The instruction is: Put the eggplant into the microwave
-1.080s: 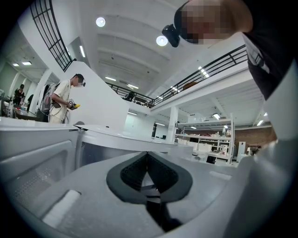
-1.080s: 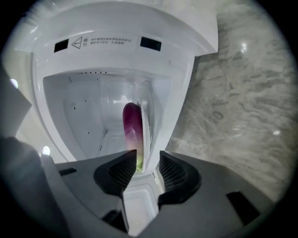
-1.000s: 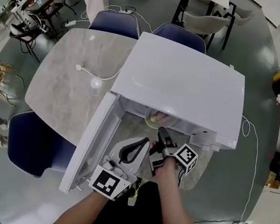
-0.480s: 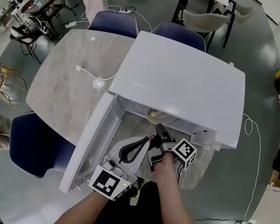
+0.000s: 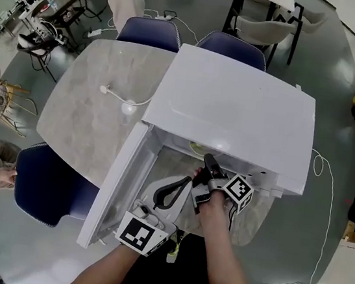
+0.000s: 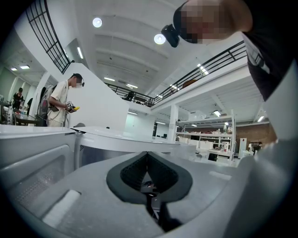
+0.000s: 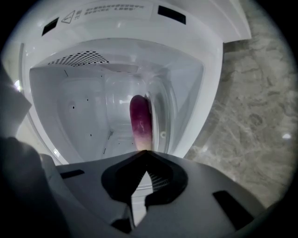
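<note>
the eggplant (image 7: 140, 123) lies inside the cavity of the white microwave (image 5: 235, 107), near the middle of the cavity as the right gripper view shows it. its long axis runs front to back, along the line in which the right tool (image 7: 146, 152) points. the pale end faces the cavity opening. the purple end points toward the rear wall.

the right tool sits at the cavity opening, aimed slightly downward into the microwave. its jaws are fully together, with nothing gripped between them. the closed tips line up directly in front of the eggplant's pale end. whether the tips touch that end cannot be determined.

the left tool (image 6: 147, 154) is held level in front of the microwave, just beside the right tool and on the side of the open door (image 5: 115, 188). its jaws are also fully together and hold nothing. it is not in contact with the eggplant.

the door is swung wide open to the left in the head view. the microwave stands on a marble-pattern counter (image 5: 83, 112).
</note>
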Tool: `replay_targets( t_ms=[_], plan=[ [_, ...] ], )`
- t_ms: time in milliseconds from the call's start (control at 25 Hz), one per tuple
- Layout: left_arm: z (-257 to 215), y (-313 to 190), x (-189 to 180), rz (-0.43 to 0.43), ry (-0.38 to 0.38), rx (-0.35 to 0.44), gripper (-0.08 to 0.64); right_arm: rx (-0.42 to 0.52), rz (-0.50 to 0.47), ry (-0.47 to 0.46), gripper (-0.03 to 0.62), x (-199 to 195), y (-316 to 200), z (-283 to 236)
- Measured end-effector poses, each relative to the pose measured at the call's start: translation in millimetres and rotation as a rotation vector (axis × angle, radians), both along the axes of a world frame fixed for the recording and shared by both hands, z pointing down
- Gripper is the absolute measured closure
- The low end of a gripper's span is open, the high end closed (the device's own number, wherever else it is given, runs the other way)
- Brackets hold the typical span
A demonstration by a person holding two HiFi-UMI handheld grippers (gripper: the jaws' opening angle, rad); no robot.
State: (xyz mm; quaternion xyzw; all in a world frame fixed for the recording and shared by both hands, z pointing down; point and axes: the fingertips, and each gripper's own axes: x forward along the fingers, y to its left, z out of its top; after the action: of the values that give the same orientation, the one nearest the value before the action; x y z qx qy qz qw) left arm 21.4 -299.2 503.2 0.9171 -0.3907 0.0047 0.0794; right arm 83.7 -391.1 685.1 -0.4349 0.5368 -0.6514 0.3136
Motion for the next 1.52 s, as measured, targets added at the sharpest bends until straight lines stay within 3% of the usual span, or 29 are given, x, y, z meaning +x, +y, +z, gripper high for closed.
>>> replay_targets(
  t_ms=[640, 880, 1200, 1520],
  plan=[
    [6.5, -11.2, -1.3, -0.008, -0.001, -0.004, 0.551, 0.061, -0.023, 0.066, 0.589, 4.4, -32.7, -3.1],
    [8.7, -11.0, 0.5, -0.006, 0.0, -0.021, 0.551, 0.098, -0.06, 0.084, 0.589, 2.7, -17.5, -12.4],
    [-3.4, 3.1, 2.4, 0.008, 0.015, -0.061, 0.551, 0.179, -0.215, 0.218, 0.589, -15.3, 36.9, -64.6],
    [-51.6, 26.6, 9.6, 0.02, 0.036, -0.059, 0.551, 0.328, -0.324, 0.44, 0.589, -8.9, 73.2, -153.2]
  ],
)
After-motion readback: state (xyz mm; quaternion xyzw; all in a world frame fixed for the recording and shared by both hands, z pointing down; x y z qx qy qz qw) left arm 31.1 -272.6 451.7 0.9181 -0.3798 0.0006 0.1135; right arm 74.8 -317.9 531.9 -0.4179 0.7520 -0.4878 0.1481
